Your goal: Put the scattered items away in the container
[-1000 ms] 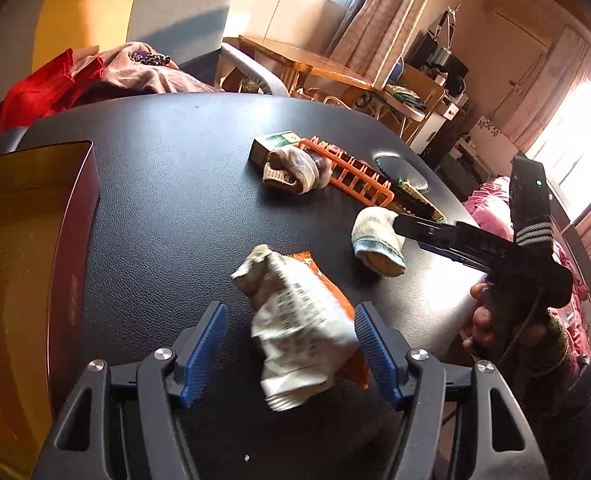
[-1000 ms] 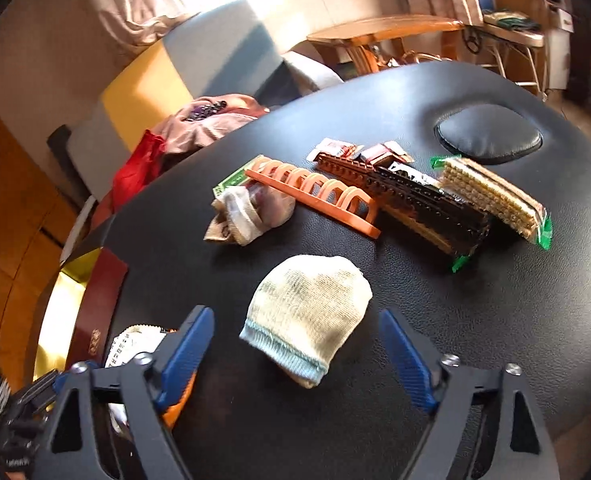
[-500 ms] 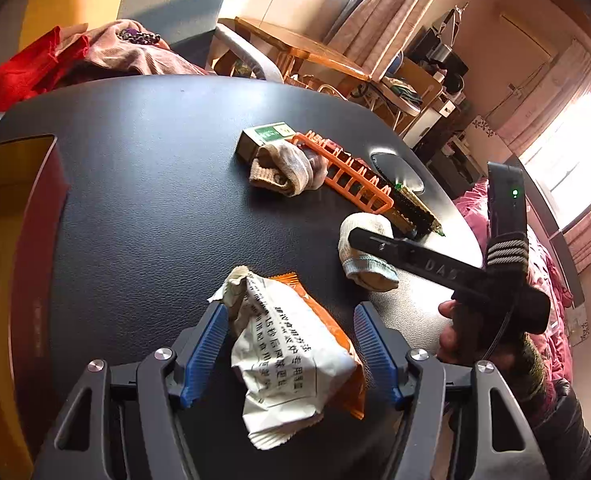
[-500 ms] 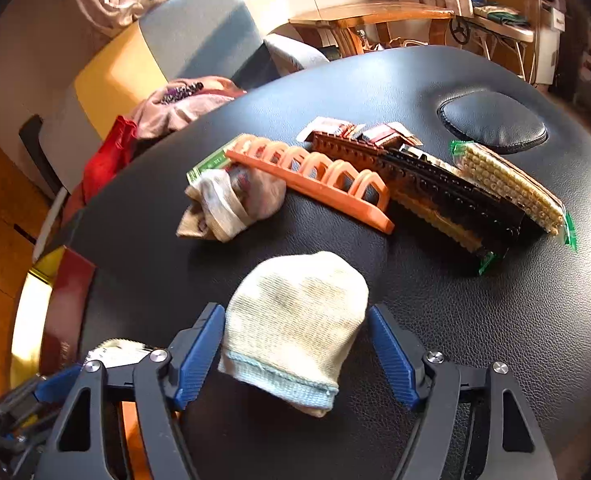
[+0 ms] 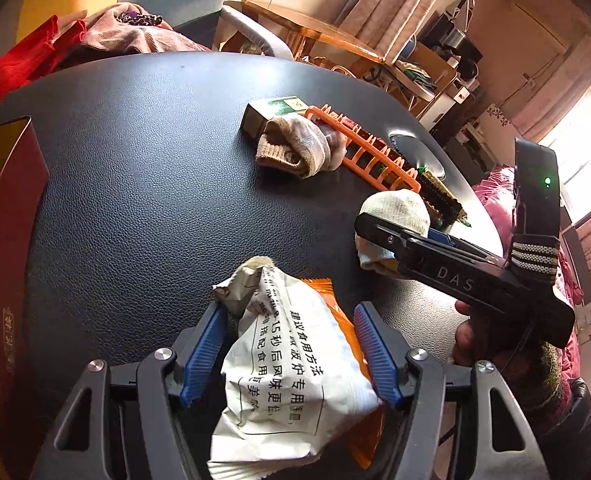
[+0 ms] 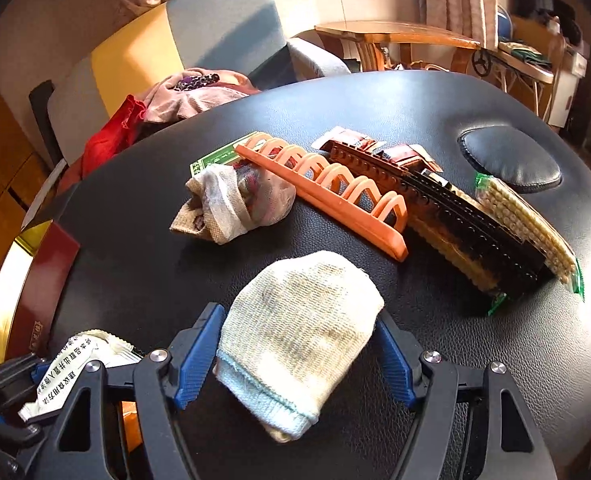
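My left gripper (image 5: 291, 340) is open with its blue pads either side of a white and orange snack packet (image 5: 291, 364) lying on the black table (image 5: 143, 184). My right gripper (image 6: 299, 348) is open around a cream rolled sock (image 6: 299, 332), pads close to its sides; it also shows in the left wrist view (image 5: 395, 216). The red and gold box (image 5: 3, 264) sits at the table's left edge. A bundled sock (image 6: 235, 204), a green carton (image 5: 279, 110), an orange rack (image 6: 327, 196), dark brick strips (image 6: 455, 208) and a wafer pack (image 6: 527, 228) lie farther back.
A round black pad (image 6: 511, 164) is set in the table at the far right. A chair with red and pink clothes (image 6: 163, 104) stands behind the table. A wooden table (image 6: 395, 36) and shelves are farther back.
Both grippers have moved forward over their items: the packet now sits deep between the left pads, and the sock sits between the right pads, which have narrowed toward it.
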Demonstrator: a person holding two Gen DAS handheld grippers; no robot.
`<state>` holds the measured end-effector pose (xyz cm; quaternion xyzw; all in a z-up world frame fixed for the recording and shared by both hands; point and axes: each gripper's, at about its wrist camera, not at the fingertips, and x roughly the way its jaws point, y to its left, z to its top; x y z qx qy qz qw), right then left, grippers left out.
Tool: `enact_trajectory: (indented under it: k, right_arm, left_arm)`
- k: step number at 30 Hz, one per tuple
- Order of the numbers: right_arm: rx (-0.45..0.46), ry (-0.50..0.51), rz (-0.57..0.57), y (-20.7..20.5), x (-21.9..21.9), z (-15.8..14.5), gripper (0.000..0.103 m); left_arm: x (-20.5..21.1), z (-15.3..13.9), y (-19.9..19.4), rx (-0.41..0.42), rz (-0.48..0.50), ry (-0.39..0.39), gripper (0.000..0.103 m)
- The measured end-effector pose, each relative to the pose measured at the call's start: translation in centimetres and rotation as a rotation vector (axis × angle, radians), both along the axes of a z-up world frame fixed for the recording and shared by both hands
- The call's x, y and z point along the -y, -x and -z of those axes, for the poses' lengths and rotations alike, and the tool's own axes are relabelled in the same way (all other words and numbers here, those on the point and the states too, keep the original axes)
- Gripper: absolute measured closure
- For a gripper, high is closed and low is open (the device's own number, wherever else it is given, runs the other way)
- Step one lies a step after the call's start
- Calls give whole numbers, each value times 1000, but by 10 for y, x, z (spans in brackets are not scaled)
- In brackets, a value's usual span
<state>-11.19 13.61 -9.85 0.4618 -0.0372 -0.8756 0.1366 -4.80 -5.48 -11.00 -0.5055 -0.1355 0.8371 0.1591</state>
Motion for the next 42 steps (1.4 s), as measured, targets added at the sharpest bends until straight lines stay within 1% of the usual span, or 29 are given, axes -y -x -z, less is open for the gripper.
enact_trajectory:
  k: [4, 5, 6, 8, 9, 11, 13, 15, 19, 21, 24, 28, 30, 33, 35, 36, 37, 40, 42]
  right_arm:
    - [-12, 0, -32, -2, 0, 2, 36]
    - [-12, -2, -41, -3, 0, 2, 38]
    - [-12, -10, -49, -4, 1, 2, 38]
    - [-7, -26, -63, -4, 4, 3, 38]
    - [-5, -28, -64, -3, 4, 4, 39]
    - [-2, -35, -56, -2, 3, 4, 43]
    - [1, -13, -47, -2, -2, 3, 45]
    - [1, 0, -40, -2, -4, 2, 46]
    - [-11, 7, -34, -8, -7, 1, 49]
    - [-19, 19, -29, -13, -9, 0, 49]
    - [-15, 77, -32, -22, -13, -5, 49]
    - [-30, 107, -78, -35, -6, -16, 49]
    - [-36, 124, -110, -41, 4, -24, 49]
    - [-53, 145, -168, -46, 28, -37, 49]
    - [-68, 158, -212, -49, 47, -47, 49]
    - [-77, 159, -241, -51, 59, -52, 49]
    - [-88, 160, -272, -53, 73, -58, 49]
    - [-118, 176, -363, -60, 114, -75, 49]
    - [-141, 165, -415, -65, 143, -84, 49]
  left_arm:
    - [0, 5, 2, 22, -3, -31, 36]
    - [0, 8, 3, 40, 0, -48, 35]
    - [0, 10, 3, 48, 0, -57, 33]
    - [-3, 9, 1, 35, -1, -35, 33]
    - [-6, 8, 0, 28, 3, -23, 34]
    - [-8, 8, -1, 20, 6, -24, 37]
    - [-8, 7, -3, 16, 3, -31, 41]
    - [-8, 7, -5, 11, 1, -33, 42]
    - [-10, 3, -14, -17, -8, -6, 45]
    - [-11, 0, -22, -32, -9, 7, 46]
    - [-12, -4, -33, -55, -10, 25, 47]
    - [0, -20, -51, -108, -39, 26, 47]
    - [9, -30, -61, -138, -62, 28, 47]
    - [36, -46, -73, -171, -129, 17, 48]
    - [57, -54, -81, -188, -183, 15, 50]
    - [69, -58, -86, -196, -213, 18, 53]
    - [80, -63, -90, -209, -242, 26, 65]
    - [116, -74, -101, -232, -316, 46, 67]
    - [136, -79, -107, -245, -357, 46, 69]
